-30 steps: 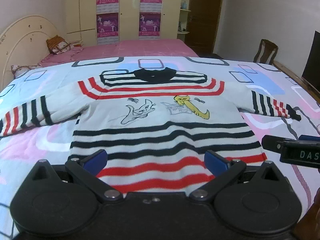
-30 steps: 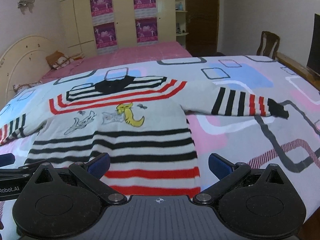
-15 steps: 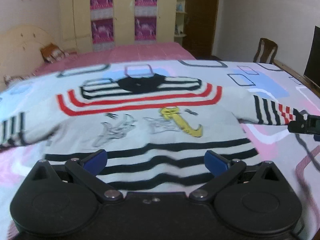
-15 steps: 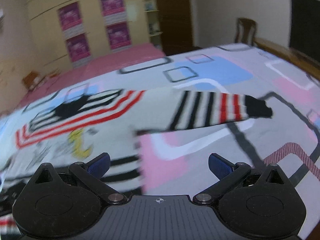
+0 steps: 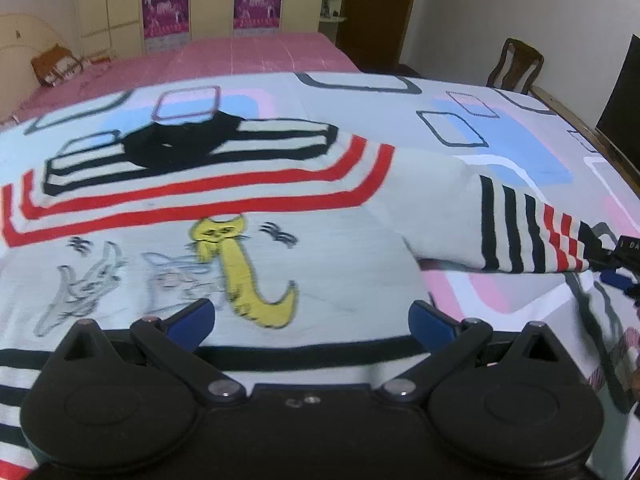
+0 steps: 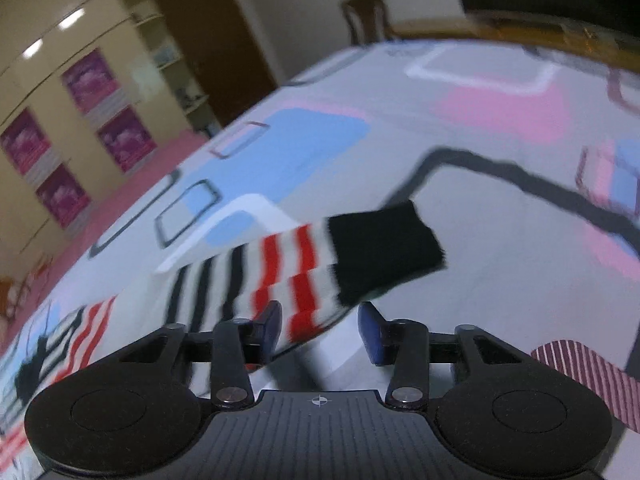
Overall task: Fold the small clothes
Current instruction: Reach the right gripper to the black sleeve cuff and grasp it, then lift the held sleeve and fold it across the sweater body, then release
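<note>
Both tongs have slid to the right since a second ago, from the sweater's bottom edge to its chest and its sleeve.

Left wrist view: the left gripper (image 5: 311, 318) hangs over the striped sweater (image 5: 248, 216), which lies flat on the bedspread (image 5: 400, 104). Its jaws are wide open and hold nothing. The yellow cat (image 5: 244, 268) picture sits just past the tips. Far right, the right gripper (image 5: 614, 268) is at the sleeve's end.

Right wrist view: the right gripper (image 6: 320, 326) is closing. The sleeve (image 6: 304, 268) with red stripes is between its blue pads (image 6: 370, 330). The left pad touches it; the right one is still apart. The black cuff (image 6: 384, 252) sticks out beyond the tips.
</note>
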Action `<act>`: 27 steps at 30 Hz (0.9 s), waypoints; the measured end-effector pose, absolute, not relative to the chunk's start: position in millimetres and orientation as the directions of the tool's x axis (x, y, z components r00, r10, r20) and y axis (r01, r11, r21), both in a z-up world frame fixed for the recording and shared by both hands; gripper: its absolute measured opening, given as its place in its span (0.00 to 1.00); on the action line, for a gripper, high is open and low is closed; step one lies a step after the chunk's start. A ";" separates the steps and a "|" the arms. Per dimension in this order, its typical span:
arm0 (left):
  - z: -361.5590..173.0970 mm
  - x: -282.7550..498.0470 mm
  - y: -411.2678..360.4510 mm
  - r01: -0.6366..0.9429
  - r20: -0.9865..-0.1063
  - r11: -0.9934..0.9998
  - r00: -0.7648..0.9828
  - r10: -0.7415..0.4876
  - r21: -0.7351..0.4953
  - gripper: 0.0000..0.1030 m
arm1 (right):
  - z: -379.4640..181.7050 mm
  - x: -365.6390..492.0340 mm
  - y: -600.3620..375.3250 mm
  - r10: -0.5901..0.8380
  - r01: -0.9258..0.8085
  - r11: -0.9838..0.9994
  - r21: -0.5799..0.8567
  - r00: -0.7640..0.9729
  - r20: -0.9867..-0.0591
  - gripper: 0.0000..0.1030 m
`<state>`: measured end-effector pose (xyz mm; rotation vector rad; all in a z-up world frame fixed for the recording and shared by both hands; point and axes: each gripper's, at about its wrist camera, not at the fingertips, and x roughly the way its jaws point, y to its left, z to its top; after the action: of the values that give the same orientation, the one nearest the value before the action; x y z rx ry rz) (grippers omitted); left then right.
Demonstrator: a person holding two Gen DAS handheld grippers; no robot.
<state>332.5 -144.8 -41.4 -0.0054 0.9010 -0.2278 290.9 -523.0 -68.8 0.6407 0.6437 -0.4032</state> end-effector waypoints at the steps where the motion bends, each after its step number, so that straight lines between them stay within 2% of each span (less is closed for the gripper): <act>1: -42.2 334.9 -148.0 0.190 -0.780 0.977 0.595 -0.193 -0.098 1.00 | -73.3 291.4 -531.1 -0.142 0.540 0.715 0.444 0.735 -0.663 0.42; 7: -43.1 345.2 -156.1 0.174 -0.789 0.981 0.590 -0.171 -0.083 1.00 | -91.4 292.6 -559.3 -0.061 0.546 0.608 0.577 0.756 -0.651 0.42; 11: -42.8 351.7 -145.6 0.123 -0.795 0.990 0.593 -0.126 -0.066 1.00 | -87.4 294.2 -563.1 -0.071 0.546 0.610 0.574 0.759 -0.647 0.41; 15: -40.5 357.3 -124.1 0.092 -0.797 0.995 0.597 -0.091 -0.045 1.00 | -89.2 299.5 -564.8 -0.117 0.574 0.626 0.528 0.739 -0.664 0.20; 18: -37.8 359.4 -102.4 0.068 -0.788 0.997 0.611 -0.075 -0.042 0.99 | -84.1 303.7 -561.4 -0.141 0.569 0.667 0.481 0.730 -0.669 0.10; 22: -38.6 362.2 -66.4 0.028 -0.782 0.997 0.619 -0.069 -0.066 0.94 | -59.8 316.4 -524.9 -0.147 0.487 0.775 0.404 0.759 -0.634 0.08; 27: -42.5 365.2 -18.4 -0.001 -0.773 0.997 0.632 -0.061 -0.080 0.91 | -30.5 334.8 -442.1 -0.002 0.266 0.886 0.379 0.821 -0.571 0.08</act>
<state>365.2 -18.4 -42.5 -0.0758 0.8868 -0.0344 334.8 -442.1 -30.5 0.4654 0.5953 -0.1486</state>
